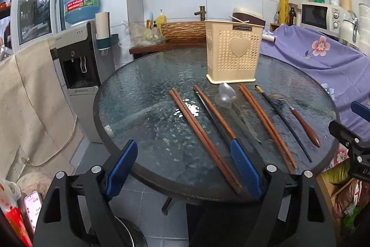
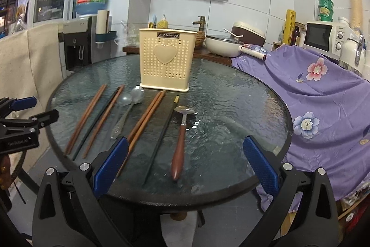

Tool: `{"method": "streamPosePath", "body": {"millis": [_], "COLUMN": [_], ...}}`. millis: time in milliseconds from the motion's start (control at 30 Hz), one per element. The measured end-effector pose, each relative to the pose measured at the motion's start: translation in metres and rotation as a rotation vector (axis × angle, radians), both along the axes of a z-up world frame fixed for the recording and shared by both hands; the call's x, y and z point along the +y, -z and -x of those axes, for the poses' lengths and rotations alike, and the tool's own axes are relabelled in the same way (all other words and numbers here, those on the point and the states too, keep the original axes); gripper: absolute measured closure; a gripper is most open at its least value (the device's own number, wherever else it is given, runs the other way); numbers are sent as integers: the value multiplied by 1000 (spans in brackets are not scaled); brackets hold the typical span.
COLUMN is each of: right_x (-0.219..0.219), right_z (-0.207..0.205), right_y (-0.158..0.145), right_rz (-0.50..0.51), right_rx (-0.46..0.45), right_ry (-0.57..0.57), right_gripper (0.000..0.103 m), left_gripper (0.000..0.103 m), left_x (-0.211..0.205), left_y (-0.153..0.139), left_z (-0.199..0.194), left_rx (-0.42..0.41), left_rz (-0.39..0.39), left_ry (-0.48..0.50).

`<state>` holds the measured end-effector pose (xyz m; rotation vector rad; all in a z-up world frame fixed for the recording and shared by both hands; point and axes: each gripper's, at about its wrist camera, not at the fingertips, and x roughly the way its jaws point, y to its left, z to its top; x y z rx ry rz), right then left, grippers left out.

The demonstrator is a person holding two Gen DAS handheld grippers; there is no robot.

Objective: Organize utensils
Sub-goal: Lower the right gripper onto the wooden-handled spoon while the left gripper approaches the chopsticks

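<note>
my left gripper [image 1: 185, 163] has its blue jaws apart, nothing between them, hovering at the near rim of the round glass table [image 1: 138, 94]. my right gripper [image 2: 185, 163] is spread wide too, empty. brown wooden chopstick pairs [image 1: 203, 136], clear plastic spoon [image 1: 225, 94], wooden-handled metal spoon [image 2: 180, 142] lie in a row before the upright cream perforated utensil holder [image 1: 233, 54].

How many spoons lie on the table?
3. A clear spoon and a steel spoon lie together before the holder; a wood-handled spoon lies farthest right. None seems hidden.
</note>
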<state>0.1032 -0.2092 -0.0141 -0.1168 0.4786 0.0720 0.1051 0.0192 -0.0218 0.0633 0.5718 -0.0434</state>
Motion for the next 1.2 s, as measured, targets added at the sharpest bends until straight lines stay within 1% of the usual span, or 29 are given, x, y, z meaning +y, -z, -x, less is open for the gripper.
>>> {"method": "streamPosePath", "body": {"millis": [67,167,333,433,533,700,833,967,1033,1133,1200], "right_x": [-1,1,2,0,0,8,7,8,9,10,9], "right_z": [-18,-42,-68,-81,-92,-110,-119,-125,-126,-128,-128], "right_y": [0,2,7,8,8,10,10,12,13,15,15], "right_rz": [3,13,20,-5,-38,8,9,4,0,1,1], "right_rx": [30,80,138,172,200,208,224,233,236,239,242], "right_ry": [-3,-12,-31,-45,-55,-43,-48,-50,-51,-51,-51], "right_gripper": [5,6,12,17,19,21,21,21,21,21,21], "left_gripper": [25,33,40,44,48,53,54,54,54,54,54], "left_x": [3,5,13,20,20,19,24,27,25,20,21], "left_y": [-2,-1,3,4,4,7,9,12,13,18,19], "left_z": [-13,-33,-61,-76,-85,-102,-114,-128,-134,-140,-141], "left_rx": [10,52,128,161,170,203,238,278,286,295,302], "left_rz": [-21,-46,-6,33,25,4,35,106,102,60,64], "left_ry": [-9,-7,13,21,21,24,20,39,43,36,31]}}
